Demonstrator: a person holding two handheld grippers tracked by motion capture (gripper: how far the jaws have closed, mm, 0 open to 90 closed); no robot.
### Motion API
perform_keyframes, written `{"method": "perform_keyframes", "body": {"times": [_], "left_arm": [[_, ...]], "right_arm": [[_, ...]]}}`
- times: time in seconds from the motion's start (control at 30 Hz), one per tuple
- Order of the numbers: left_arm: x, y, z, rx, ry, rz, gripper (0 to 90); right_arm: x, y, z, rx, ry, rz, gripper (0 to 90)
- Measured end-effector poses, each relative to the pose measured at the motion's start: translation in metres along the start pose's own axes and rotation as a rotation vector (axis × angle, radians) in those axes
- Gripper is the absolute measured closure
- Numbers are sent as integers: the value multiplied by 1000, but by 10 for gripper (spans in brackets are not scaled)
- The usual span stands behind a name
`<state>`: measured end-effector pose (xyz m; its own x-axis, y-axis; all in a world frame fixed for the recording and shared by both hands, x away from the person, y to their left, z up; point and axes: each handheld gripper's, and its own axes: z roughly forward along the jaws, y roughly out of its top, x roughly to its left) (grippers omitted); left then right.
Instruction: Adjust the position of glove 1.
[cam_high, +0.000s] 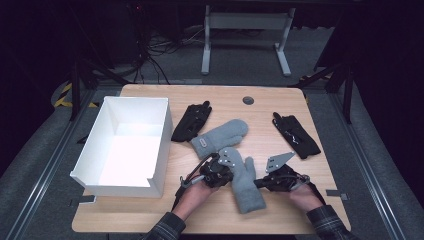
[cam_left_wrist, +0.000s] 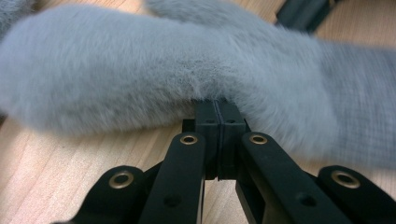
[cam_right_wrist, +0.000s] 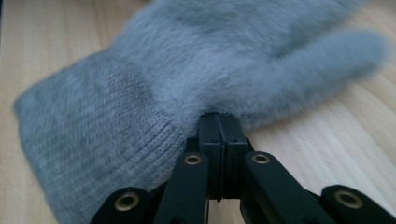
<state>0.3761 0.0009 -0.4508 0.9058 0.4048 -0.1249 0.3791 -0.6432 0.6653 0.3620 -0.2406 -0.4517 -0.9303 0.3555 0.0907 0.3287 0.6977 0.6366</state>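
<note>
Two grippers are pinching a grey mitten (cam_high: 245, 182) at the table's near edge.

The left gripper (cam_high: 231, 176) is clamping the mitten's one side, the right gripper (cam_high: 257, 184) the other, both with jaws closed on fleece. A second mitten (cam_high: 220, 137), two black gloves (cam_high: 192, 120) (cam_high: 296, 134) and a white box (cam_high: 131, 145) are lying on the wooden table (cam_high: 280, 107), with grey carpet and dark surroundings beyond.

— What do we record at the right gripper (cam_right_wrist: 218, 116)?
— We note its jaws pressed together against the edge of the grey mitten (cam_right_wrist: 187, 70), by the thumb.
— Surface?
— We log the mitten flat on the wooden table (cam_right_wrist: 60, 37).
</note>
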Motion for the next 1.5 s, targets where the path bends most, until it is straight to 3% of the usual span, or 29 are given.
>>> {"method": "perform_keyframes", "body": {"times": [0.27,0.6,0.77,0.87,0.97,1.27,1.5], "left_arm": [[6,0,-3,-20,12,-14,900],[13,0,-8,-23,27,-20,900],[17,-1,-12,-30,65,-21,899],[21,2,-18,-44,90,-28,844],[23,5,-21,-45,105,-34,801],[41,20,-32,-59,146,-29,564],[65,28,-32,-58,187,-43,466]], "right_arm": [[19,16,18,-5,63,-65,900],[34,36,41,-17,97,-115,900],[34,38,42,-29,92,-113,900],[33,36,33,-56,82,-104,900],[32,34,27,-70,73,-95,827],[19,9,-6,-124,-50,6,539],[1,-26,-29,-134,-168,108,331]]}}
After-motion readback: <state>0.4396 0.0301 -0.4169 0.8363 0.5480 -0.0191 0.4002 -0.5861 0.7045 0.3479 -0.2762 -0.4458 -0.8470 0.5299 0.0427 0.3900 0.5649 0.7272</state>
